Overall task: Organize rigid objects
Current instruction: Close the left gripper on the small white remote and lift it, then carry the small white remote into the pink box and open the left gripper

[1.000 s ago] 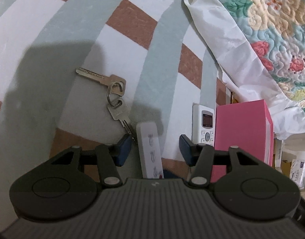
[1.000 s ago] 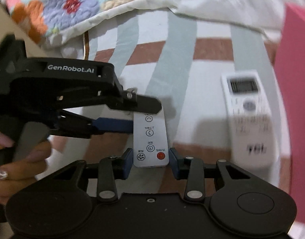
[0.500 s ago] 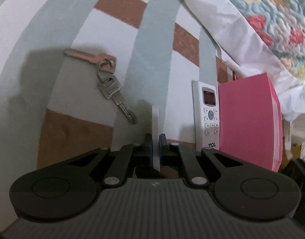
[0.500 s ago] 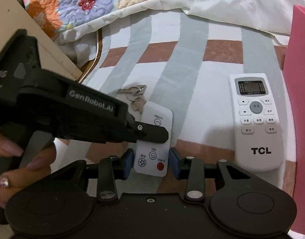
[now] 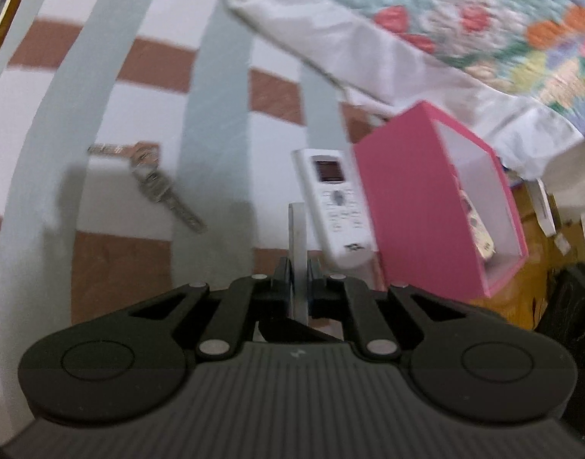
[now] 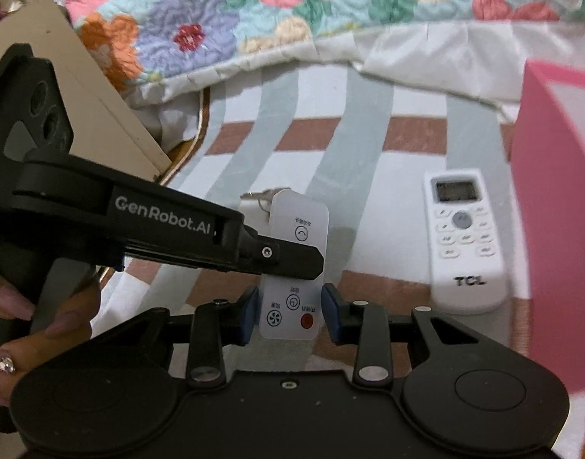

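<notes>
Small flat white plastic fan remote w/ red button (image 6: 294,264) is pinched edge-on btwn left gripper (image 5: 299,273) fingers, lifted off striped bedsheet (image 5: 139,61). Right gripper (image 6: 290,311) jaws sit spread either side of remote's lower end, pads not clearly touching it. Larger white TCL AC remote (image 5: 336,206) lies just right of left gripper, beside open pink box (image 5: 418,206). Metal keys on ring (image 5: 155,183) ahead-left. Floral quilt (image 6: 292,4) further ahead.
</notes>
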A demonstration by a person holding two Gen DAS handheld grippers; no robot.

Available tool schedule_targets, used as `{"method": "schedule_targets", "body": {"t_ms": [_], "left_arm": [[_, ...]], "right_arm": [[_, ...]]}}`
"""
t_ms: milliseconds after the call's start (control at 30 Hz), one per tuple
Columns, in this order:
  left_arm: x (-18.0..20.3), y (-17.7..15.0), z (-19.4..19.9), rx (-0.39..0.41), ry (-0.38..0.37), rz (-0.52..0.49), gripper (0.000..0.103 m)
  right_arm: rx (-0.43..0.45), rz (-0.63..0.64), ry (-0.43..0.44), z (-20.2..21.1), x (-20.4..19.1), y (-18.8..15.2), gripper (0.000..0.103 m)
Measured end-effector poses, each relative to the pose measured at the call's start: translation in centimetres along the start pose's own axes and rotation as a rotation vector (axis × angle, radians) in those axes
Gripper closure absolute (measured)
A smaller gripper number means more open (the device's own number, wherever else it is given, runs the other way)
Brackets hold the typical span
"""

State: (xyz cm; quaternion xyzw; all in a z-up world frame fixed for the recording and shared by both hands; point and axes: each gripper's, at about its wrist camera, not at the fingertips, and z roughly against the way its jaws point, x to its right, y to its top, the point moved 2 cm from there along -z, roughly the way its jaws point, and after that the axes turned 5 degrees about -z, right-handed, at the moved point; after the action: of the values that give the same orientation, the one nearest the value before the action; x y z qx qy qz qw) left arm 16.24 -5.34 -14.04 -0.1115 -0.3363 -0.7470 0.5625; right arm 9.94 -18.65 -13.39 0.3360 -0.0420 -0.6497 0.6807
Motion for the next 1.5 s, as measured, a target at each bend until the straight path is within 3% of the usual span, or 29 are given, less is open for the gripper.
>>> {"method": "schedule_targets", "body": {"t_ms": [300,533,800,967,1133,1500], "left_arm": [[6.3,-0.2,4.4,0.103,-0.046,-0.157,0.094],[10.4,1.0,5.5,0.096,-0.082,-0.214,0.094],[16.8,3.3,4.3,0.074,-0.119,-0.312,0.094],[20.2,5.0,1.6,0.003,-0.156,-0.285,0.094],[22.8,6.8,-3.7,-0.089,-0.230,-0.221,0.095],[25.1,7.2,-15.2,-0.197,-0.258,-0.154,0.094]], "right_arm": [[0.104,0.090,-0.040,6.9,-0.5,0.9,0.063],[0.158,0.115,-0.086,11.0,0.0,1.8,0.063],[0.193,0.063,-0.147,15.5,3.1,3.3,0.063],[0.160,-0.014,-0.194,17.6,6.3,4.3,0.063],[0.125,-0.112,-0.259,18.3,10.9,5.6,0.063],[0.032,-0.335,-0.368,15.8,20.6,6.1,0.066]]}}
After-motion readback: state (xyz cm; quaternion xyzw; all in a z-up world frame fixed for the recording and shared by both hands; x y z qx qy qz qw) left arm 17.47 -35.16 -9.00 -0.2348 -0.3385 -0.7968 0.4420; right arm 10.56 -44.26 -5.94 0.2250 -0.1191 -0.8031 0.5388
